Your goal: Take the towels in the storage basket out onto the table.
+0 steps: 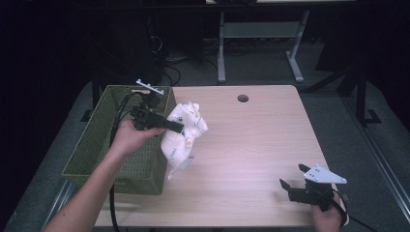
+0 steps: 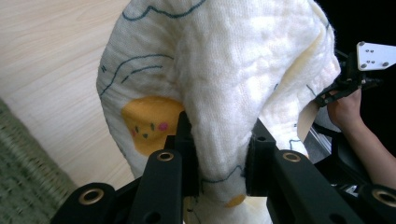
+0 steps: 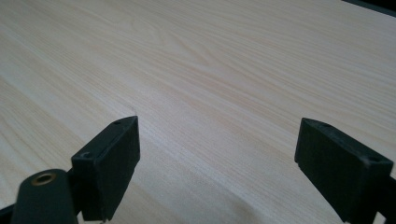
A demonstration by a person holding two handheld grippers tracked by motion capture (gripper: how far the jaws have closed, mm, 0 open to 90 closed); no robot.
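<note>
A white cloth (image 1: 186, 133) with blue line drawings and yellow patches hangs bunched above the table, just right of the green basket (image 1: 104, 145). My left gripper (image 1: 180, 128) is shut on it. In the left gripper view the cloth (image 2: 219, 70) is pinched between both black jaws, and my left gripper (image 2: 218, 161) holds a thick fold of it. My right gripper (image 1: 292, 175) rests near the table's front right corner, jaws wide apart with nothing between them. Under my right gripper (image 3: 217, 154) lies only bare wood.
The woven green basket stands at the table's left edge, partly overhanging it. The light wooden table (image 1: 251, 140) has a round cable hole (image 1: 242, 98) near its far edge. Dark floor, cables and a grey table frame (image 1: 256, 38) lie beyond.
</note>
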